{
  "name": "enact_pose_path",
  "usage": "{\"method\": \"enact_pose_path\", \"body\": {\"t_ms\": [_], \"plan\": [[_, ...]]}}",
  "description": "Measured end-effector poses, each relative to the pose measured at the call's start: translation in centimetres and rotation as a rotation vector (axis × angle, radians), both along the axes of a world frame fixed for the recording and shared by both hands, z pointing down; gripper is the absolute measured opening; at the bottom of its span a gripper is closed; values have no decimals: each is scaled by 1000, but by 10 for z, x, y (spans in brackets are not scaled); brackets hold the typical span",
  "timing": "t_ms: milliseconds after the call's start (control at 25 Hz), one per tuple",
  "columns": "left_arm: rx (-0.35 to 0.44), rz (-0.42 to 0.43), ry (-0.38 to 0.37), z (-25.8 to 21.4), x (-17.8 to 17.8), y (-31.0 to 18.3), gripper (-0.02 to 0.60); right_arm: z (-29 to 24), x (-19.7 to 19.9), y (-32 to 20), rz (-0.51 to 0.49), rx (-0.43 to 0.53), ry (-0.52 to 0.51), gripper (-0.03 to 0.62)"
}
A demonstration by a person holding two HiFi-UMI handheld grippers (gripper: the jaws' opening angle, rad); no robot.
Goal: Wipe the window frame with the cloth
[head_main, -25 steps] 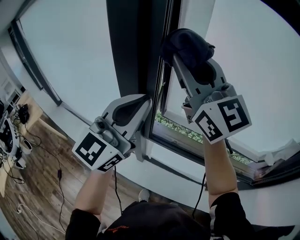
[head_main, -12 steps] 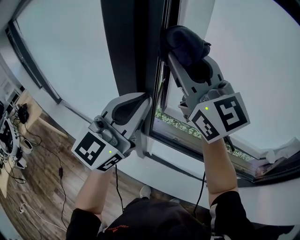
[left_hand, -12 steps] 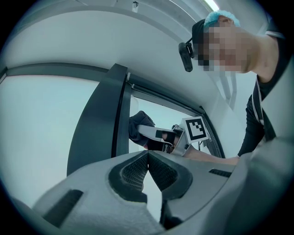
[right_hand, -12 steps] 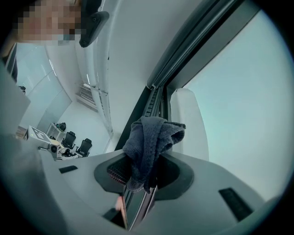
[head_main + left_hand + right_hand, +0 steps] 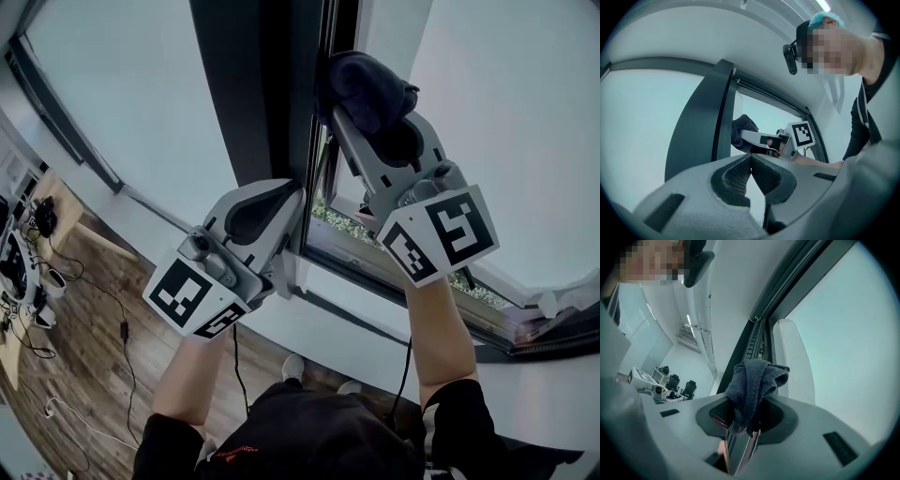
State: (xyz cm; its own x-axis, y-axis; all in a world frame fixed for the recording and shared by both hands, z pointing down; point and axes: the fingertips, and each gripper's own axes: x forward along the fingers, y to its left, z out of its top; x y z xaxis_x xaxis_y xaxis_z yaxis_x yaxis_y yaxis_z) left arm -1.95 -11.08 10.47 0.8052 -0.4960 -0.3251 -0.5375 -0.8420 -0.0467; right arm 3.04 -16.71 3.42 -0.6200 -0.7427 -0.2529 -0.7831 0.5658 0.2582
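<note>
The wiping step looks under way. The dark window frame (image 5: 253,94) stands right ahead of both claws. The right claw (image 5: 349,105) squeezes the dark cloth (image 5: 367,77), which sits at its tip against the frame's edge. The left claw (image 5: 286,202) is closed and empty, close by the frame. Next, the cloth likely needs to slide along the frame, pressed on. A second ago the cloth was slightly lower, and the left claw has hardly moved.

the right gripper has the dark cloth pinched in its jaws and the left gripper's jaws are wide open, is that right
Not quite. The left gripper is not wide open: the left gripper view shows its jaws closed together with nothing between them. The rest holds: the right gripper has the dark cloth pinched in its jaws.
</note>
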Motion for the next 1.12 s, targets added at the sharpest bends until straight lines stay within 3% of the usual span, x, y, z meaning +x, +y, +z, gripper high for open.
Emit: {"method": "enact_pose_path", "body": {"t_ms": [1120], "plan": [[-139,-22,-6,70,21,-11,20,109,16,-5,-18,-168,6,117]]}}
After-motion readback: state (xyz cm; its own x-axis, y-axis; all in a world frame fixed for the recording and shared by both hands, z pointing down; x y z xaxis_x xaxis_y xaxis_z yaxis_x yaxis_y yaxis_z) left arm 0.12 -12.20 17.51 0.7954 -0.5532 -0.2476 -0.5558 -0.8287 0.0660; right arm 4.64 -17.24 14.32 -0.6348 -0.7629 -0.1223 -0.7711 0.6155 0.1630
